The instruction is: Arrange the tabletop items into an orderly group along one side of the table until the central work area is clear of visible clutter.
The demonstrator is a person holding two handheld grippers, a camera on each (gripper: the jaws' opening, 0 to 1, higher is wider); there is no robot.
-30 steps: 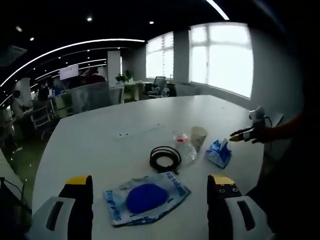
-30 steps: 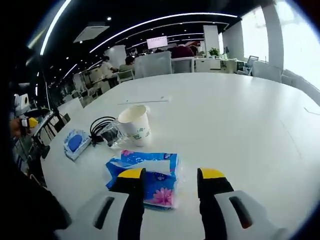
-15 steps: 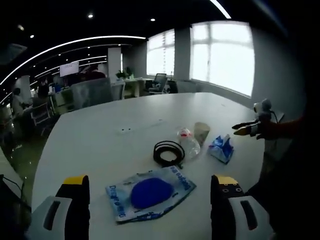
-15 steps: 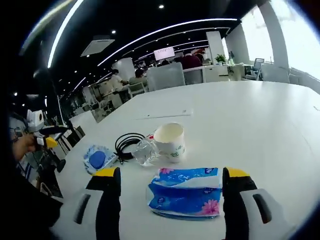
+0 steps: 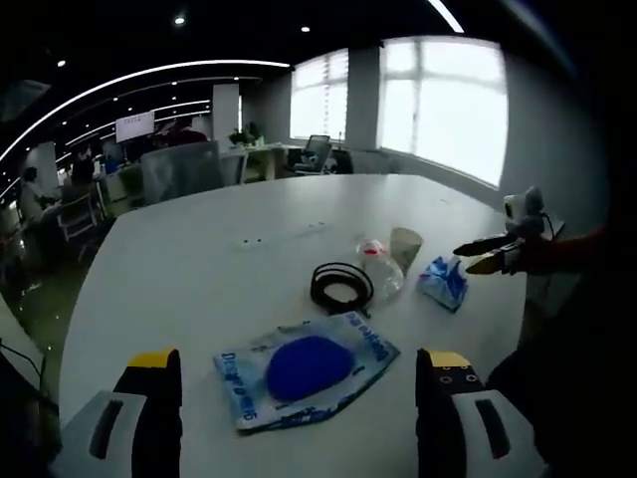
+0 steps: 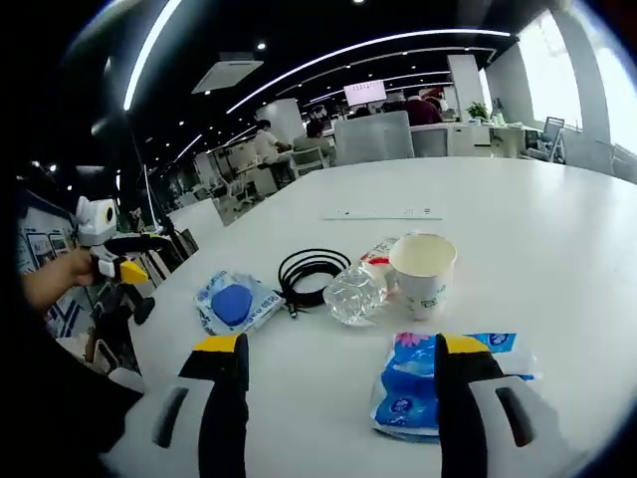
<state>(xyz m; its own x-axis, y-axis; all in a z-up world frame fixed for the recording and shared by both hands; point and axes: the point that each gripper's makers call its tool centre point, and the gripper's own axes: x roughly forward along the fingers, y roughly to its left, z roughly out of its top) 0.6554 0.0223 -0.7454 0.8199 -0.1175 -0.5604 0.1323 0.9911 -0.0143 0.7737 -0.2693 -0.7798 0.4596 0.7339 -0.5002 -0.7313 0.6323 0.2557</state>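
On the white table [image 5: 189, 269] lie a clear pouch with a blue pad [image 5: 304, 366], a black cable coil [image 5: 341, 287], a crushed clear bottle [image 5: 381, 274], a paper cup [image 5: 405, 247] and a blue tissue pack [image 5: 444, 283]. My left gripper [image 5: 299, 360] is open wide, its jaws either side of the pouch. My right gripper [image 6: 343, 347] is open too, with the tissue pack [image 6: 418, 393] lying by its right jaw. Beyond it sit the cup [image 6: 423, 271], bottle [image 6: 356, 292], cable [image 6: 309, 273] and pouch [image 6: 236, 302].
The right gripper [image 5: 490, 257] hovers just past the tissue pack near the table's edge. A hand holds the left gripper [image 6: 121, 261] off the table's left side. Bare tabletop stretches behind the items. Office chairs [image 5: 184, 179] and desks stand beyond the far edge.
The right gripper's jaws have spread wider, and its view has swung so the tissue pack now sits by the right jaw. The left view has drifted slightly; the items have not moved.
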